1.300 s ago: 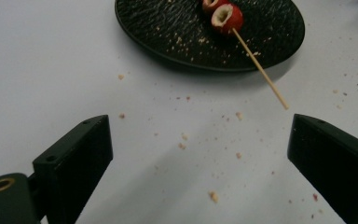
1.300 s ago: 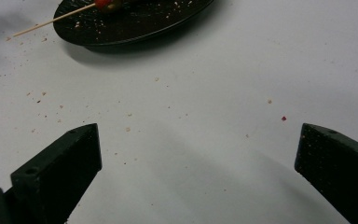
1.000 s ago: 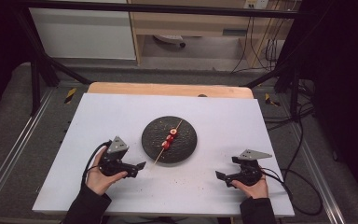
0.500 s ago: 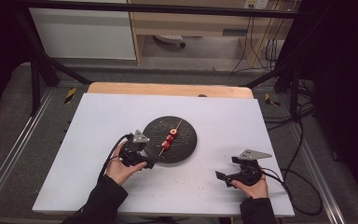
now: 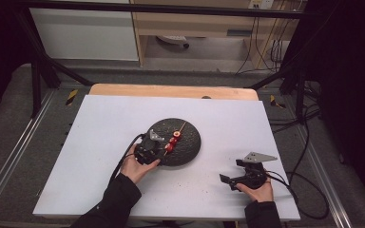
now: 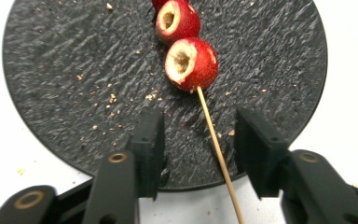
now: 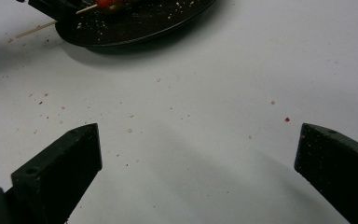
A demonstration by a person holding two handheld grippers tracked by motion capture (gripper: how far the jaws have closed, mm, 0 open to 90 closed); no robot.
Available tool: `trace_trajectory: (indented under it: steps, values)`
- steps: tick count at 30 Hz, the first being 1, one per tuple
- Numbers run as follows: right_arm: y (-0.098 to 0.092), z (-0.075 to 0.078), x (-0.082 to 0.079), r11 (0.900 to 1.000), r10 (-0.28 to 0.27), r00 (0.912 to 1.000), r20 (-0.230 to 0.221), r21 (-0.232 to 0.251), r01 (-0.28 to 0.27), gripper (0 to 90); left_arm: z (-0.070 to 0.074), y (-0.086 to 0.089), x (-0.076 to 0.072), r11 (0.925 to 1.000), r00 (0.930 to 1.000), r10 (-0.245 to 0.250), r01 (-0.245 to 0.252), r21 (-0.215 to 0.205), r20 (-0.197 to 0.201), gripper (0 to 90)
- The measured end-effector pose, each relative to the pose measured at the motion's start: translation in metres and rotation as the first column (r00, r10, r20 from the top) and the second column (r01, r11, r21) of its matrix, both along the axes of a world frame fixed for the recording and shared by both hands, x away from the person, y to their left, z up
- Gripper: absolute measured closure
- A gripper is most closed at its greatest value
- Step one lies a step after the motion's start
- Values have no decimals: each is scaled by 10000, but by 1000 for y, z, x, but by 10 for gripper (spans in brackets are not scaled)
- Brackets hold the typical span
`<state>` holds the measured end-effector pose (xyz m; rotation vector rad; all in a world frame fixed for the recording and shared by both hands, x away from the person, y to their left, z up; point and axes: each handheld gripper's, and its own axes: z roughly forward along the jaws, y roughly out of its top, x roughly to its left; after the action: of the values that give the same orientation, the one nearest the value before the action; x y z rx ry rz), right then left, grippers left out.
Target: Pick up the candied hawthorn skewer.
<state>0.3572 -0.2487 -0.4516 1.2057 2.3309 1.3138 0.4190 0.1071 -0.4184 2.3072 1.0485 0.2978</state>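
High view – worktop: the white worktop [image 5: 100,142] carried a round black plate [image 5: 190,147] near its middle, with a wooden skewer [image 5: 180,129] of red fruit pieces [image 5: 172,142] lying across it.
High view – left side: the left hand-held gripper [image 5: 159,148] sat over the near-left rim of the plate, at the skewer's bare end.
High view – right side: the right hand-held gripper [image 5: 230,180] rested on the worktop, well apart from the plate.
Left gripper view – skewer: the skewer [image 6: 214,149] ran between the two jaws, nearer the right-hand one, its tip past the plate [image 6: 65,70] rim; hollowed fruit pieces [image 6: 191,63] sat further up the stick.
Left gripper view – state: the left hand-held gripper [image 6: 198,147] had just been closing, yet neither pad touched the stick; judged not yet gripping.
Left gripper view – risk: the stick lay off-centre, so closing could push it sideways or roll it, and a thin round stick might slip from the pads.
Right gripper view – state: the right hand-held gripper [image 7: 198,154] stood wide apart, nothing between its jaws, over crumb-flecked worktop [image 7: 214,93].
Right gripper view – plate: the plate [image 7: 135,28] edge and skewer [image 7: 35,29] tip were at the top.
Hidden: the far fruit pieces were cut off in the left gripper view; the jaw tips were hard to make out in the high view.
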Motion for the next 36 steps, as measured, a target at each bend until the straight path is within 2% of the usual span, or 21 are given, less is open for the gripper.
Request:
trace_trajectory:
  steps: [4, 7, 16, 21, 26, 30, 36]
  values:
    - [0, 0, 0, 10000, -21, 10000, -11, 52, 21, 16, 1, -5, 1, 9999, 9999, 85, -84, 62, -114, 662]
    - [0, 0, 0, 10000, -3, 10000, -25, 52, 3, 16, 1, -10, 2, 9993, 9996, 214, -209, 296, -156, 689]
    - [0, 0, 0, 10000, 4, 10000, -30, 64, -4, 16, 2, -17, 3, 9959, 9968, 683, -657, 629, -407, 783]
    - [0, 1, 0, 10000, 11, 10000, -37, 85, -11, 16, 2, -18, 4, 9950, 9949, 840, -808, 581, -555, 816]
    - [0, 0, 0, 9999, 35, 10000, -29, 95, -34, 16, 2, -18, 4, 9934, 9934, 1013, -981, 600, -540, 871]
    - [0, 0, 0, 10000, 25, 10000, -37, 91, -25, 16, 2, -15, 4, 9924, 9920, 1132, -1102, 542, -562, 875]
    - [0, 0, 0, 10000, 42, 10000, -39, 89, -42, 16, 2, -11, 2, 9933, 9934, 1092, -1077, 418, -361, 880]
